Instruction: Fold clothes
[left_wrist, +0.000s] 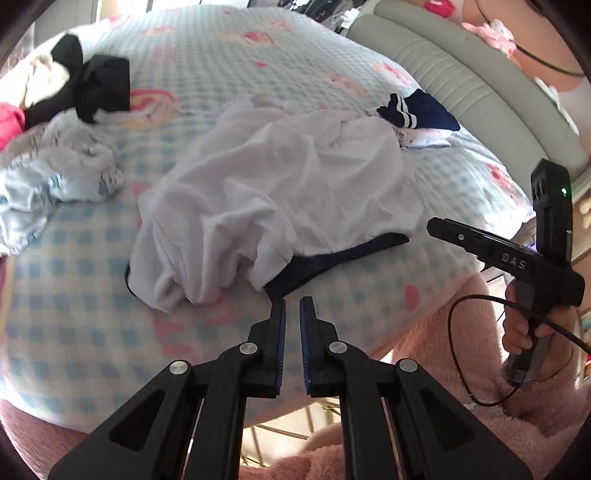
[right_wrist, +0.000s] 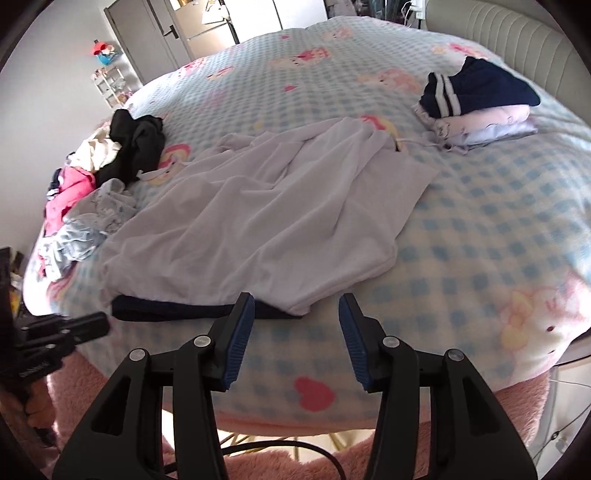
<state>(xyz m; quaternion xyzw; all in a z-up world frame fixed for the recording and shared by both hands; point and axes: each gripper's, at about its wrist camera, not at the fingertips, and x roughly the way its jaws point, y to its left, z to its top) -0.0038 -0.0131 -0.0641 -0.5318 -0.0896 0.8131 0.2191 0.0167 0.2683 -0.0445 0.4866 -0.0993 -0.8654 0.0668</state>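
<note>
Here the crumpled white cotton garment with navy hem lies spread on the checked blue bed for folding; left tongs closed and empty, right tongs agape, holding nothing.

Soft matt white cloth garment, fuzzy checked fleece blanket

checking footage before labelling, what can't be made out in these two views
- White garment, both views: crumpled, so its type and sleeves are hidden by its own folds; the navy piece lies mostly under it.
- Unfolded pile, right wrist view: overlapping, separate items uncountable.
- Left gripper, right wrist view: blurred, cut by the left edge.
- Folded stack, left wrist view: partly behind the white garment.
</note>
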